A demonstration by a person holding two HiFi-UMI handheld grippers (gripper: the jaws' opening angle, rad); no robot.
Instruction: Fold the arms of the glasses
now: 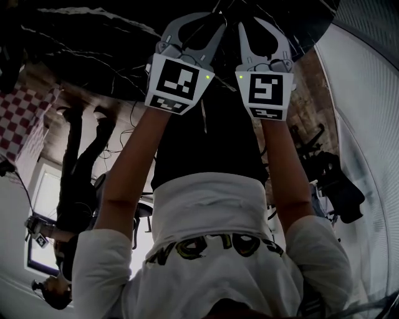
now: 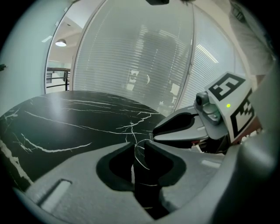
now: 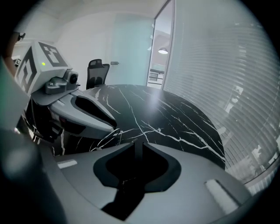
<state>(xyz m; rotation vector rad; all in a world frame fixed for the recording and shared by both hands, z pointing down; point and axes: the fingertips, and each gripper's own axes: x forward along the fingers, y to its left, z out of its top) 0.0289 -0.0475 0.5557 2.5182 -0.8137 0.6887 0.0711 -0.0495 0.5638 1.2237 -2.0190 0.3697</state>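
The glasses point(image 2: 140, 148) are thin wire ones, and only a loop of the frame shows, caught in the narrow gap of my left gripper point(image 2: 139, 146), which is shut on it. From the right gripper view the wire point(image 3: 108, 136) sticks out below the left gripper's tip point(image 3: 103, 124). My right gripper point(image 3: 135, 146) sits close beside it on the right, its jaws a slit apart with nothing clearly seen between them. Both grippers point(image 1: 209, 19) point(image 1: 249, 22) are held side by side over the black marble table point(image 1: 93, 43). The head view hides the glasses.
The round black table point(image 3: 175, 118) has white veins and ends near a curved glass wall with blinds point(image 2: 144, 65). A black office chair point(image 3: 97, 72) stands beyond the table's far side. A second person point(image 1: 78, 187) stands at the left.
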